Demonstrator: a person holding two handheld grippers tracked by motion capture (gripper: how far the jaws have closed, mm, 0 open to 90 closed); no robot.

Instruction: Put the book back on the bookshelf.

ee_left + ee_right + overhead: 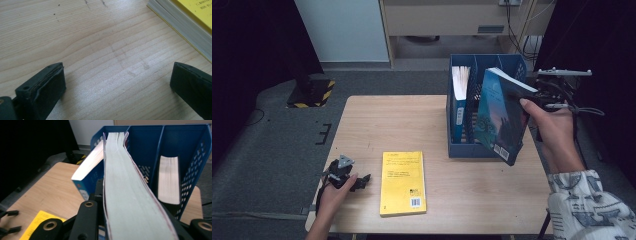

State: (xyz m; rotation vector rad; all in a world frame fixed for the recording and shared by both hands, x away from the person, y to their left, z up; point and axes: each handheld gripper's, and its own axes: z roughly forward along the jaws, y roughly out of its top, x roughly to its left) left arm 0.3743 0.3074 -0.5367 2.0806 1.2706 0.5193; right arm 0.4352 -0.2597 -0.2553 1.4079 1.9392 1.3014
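Observation:
A dark blue book (499,117) hangs tilted in the air at the front right of the blue file rack (462,150). My right gripper (519,97) is shut on its upper edge. In the right gripper view the book's pale page edge (130,195) runs up between the two black jaws toward the rack (185,147). A yellow book (403,182) lies flat near the table's front edge. To its left my left gripper (361,179) rests on the wood, open. In the left gripper view nothing but bare wood lies between its jaws (117,85), and the yellow book's corner (190,17) is at the upper right.
The rack's left slot holds an upright book (459,97), which leans in the right gripper view (88,166); another book (168,178) stands in a slot farther right. The wooden table (397,125) has bare room left of the rack. Dark curtains hang on both sides.

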